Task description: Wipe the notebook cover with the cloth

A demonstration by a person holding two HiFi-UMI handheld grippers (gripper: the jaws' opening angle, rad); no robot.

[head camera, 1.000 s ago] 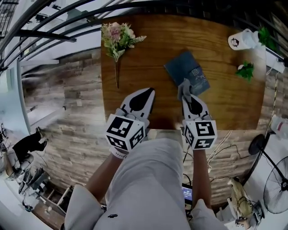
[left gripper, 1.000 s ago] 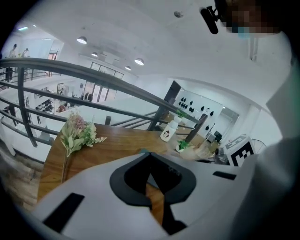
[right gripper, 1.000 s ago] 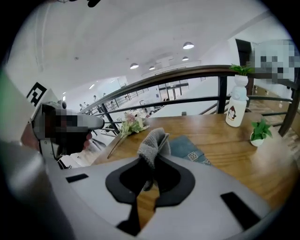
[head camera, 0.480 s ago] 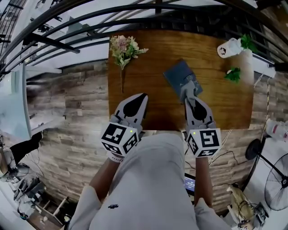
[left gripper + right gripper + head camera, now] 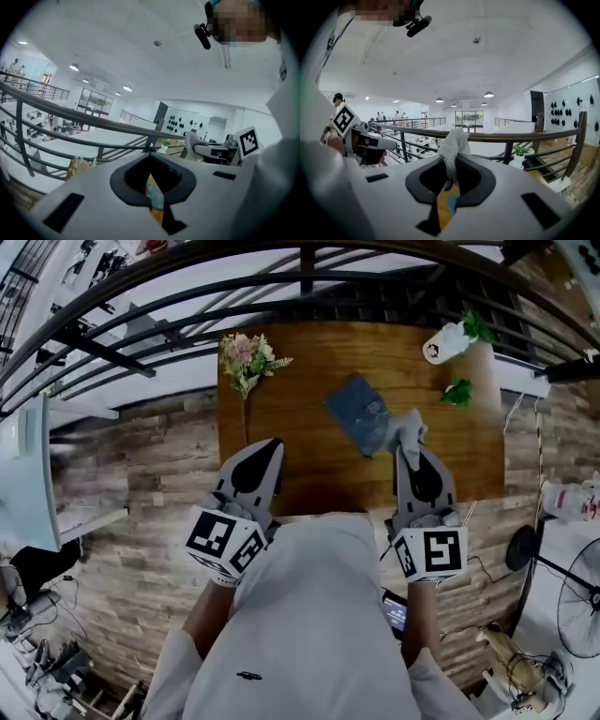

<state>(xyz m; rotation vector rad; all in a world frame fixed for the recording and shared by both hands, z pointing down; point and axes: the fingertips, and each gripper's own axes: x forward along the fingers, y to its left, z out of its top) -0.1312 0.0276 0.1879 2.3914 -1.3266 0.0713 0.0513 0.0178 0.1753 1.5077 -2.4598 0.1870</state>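
The right gripper point(image 5: 407, 444) has its jaws closed on a grey cloth point(image 5: 409, 427). In the right gripper view the cloth point(image 5: 452, 144) stands up out of the pinched jaws as a crumpled tuft, and the gripper point(image 5: 449, 164) faces a dark railing point(image 5: 506, 137) and a large white hall. A sliver of wood and blue shows through the gap below the jaws. Seen from the head view, the cloth sits just beside the near right edge of the notebook point(image 5: 359, 412), at about 11 o'clock from the right gripper's tip. Whether cloth and cover touch cannot be told. The notebook is dark blue, lies flat and turned at an angle near the middle of the wooden table point(image 5: 309, 474), and has a small pale label on its cover. The left gripper point(image 5: 269, 445) hangs over the table's near left part, well apart from the notebook, at roughly 8 o'clock from it. In the left gripper view its jaws point(image 5: 151, 157) are pressed together with nothing between them. A bunch of pink flowers point(image 5: 246, 357) lies at 12 o'clock from the left gripper. A white pot point(image 5: 442, 343) with a green plant and a smaller green sprig point(image 5: 457, 392) sit at 1 o'clock from the right gripper.
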